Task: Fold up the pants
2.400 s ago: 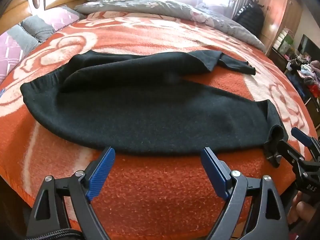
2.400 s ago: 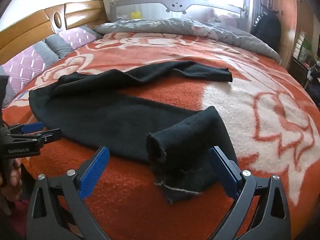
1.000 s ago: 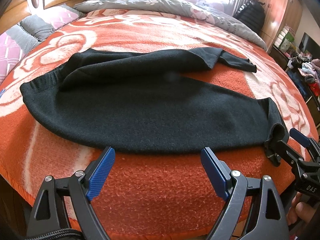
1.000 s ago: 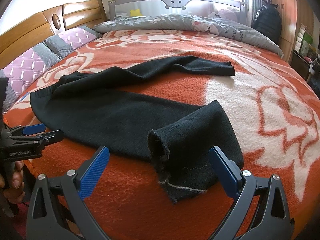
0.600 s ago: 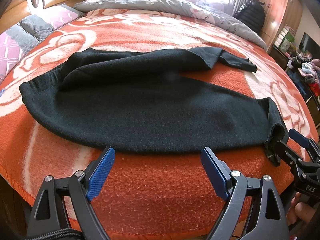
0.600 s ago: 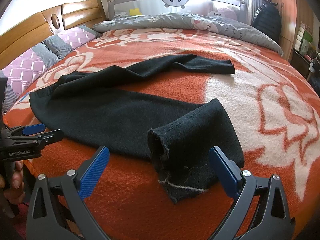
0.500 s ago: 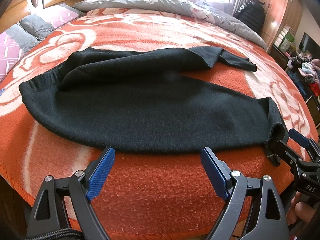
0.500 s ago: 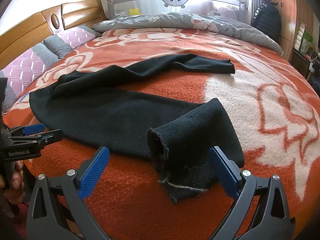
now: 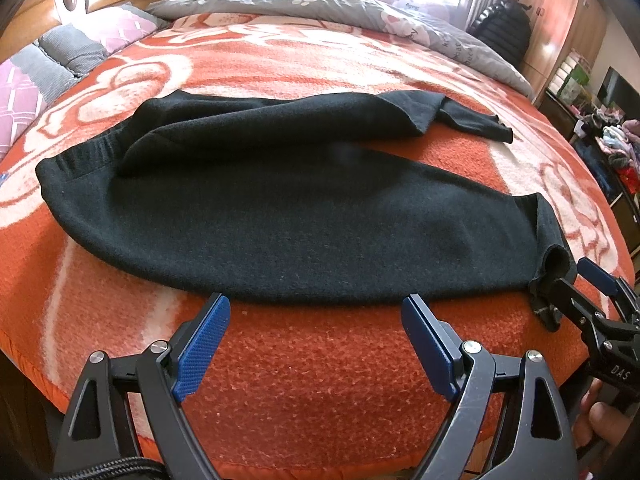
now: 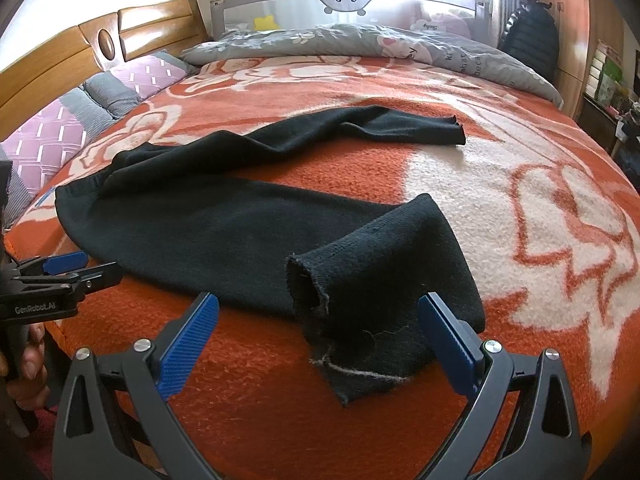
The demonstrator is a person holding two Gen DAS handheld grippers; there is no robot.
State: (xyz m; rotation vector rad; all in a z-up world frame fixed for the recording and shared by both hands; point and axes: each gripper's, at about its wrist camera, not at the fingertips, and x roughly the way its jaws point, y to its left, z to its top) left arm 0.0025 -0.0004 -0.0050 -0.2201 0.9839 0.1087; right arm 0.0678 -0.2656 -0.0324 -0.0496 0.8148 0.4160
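The black pants (image 9: 280,208) lie spread flat on the orange blanket (image 9: 320,380) of the bed, waistband to my left, legs running right. My left gripper (image 9: 316,344) hangs wide open near the near leg's edge, gripping nothing. My right gripper (image 10: 320,332) is also wide open, its fingers straddling the near leg's cuff (image 10: 360,320) without pinching it.

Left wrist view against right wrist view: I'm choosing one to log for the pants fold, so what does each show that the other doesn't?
Only the left wrist view shows the right gripper beside the near leg's cuff. Only the right wrist view shows that cuff's frayed white hem thread and the left gripper near the waistband. Both show the black knit pants spread on the orange-and-cream blanket, with both grippers' jaws open.
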